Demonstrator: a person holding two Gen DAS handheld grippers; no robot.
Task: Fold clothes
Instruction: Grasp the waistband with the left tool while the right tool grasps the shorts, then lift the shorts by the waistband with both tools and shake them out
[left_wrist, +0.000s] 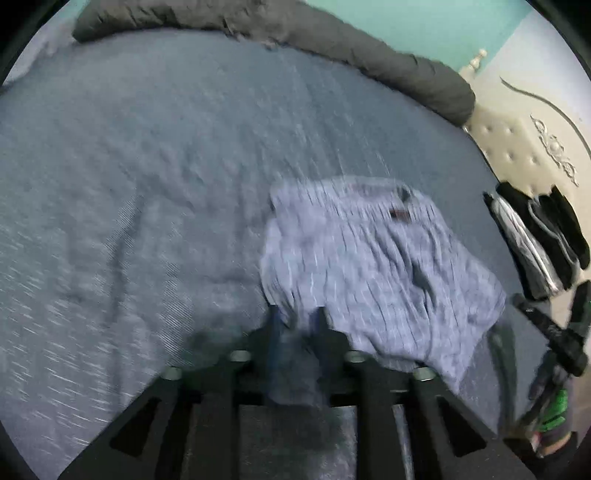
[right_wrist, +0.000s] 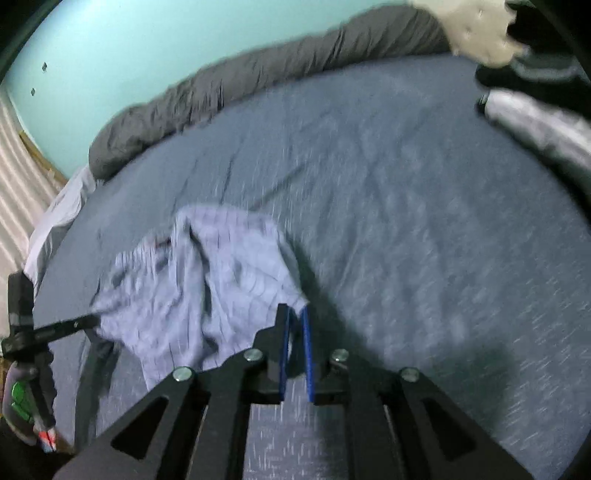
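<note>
A light blue striped garment (left_wrist: 373, 266) lies rumpled on the blue-grey bed sheet (left_wrist: 147, 184). My left gripper (left_wrist: 297, 317) is shut on the garment's near edge, with cloth bunched between its fingers. In the right wrist view the same garment (right_wrist: 192, 280) lies left of centre. My right gripper (right_wrist: 295, 314) is shut on the garment's right corner, with cloth pinched between the blue pads (right_wrist: 306, 350). The left gripper (right_wrist: 66, 326) shows at the far left of the right wrist view, touching the garment's other edge. Both views are motion-blurred.
A rolled dark grey blanket (left_wrist: 332, 40) runs along the far side of the bed by a teal wall (right_wrist: 129, 48). Folded black and silver clothes (left_wrist: 535, 236) lie at the right by a cream headboard (left_wrist: 524, 140). The sheet (right_wrist: 424, 221) spreads wide around the garment.
</note>
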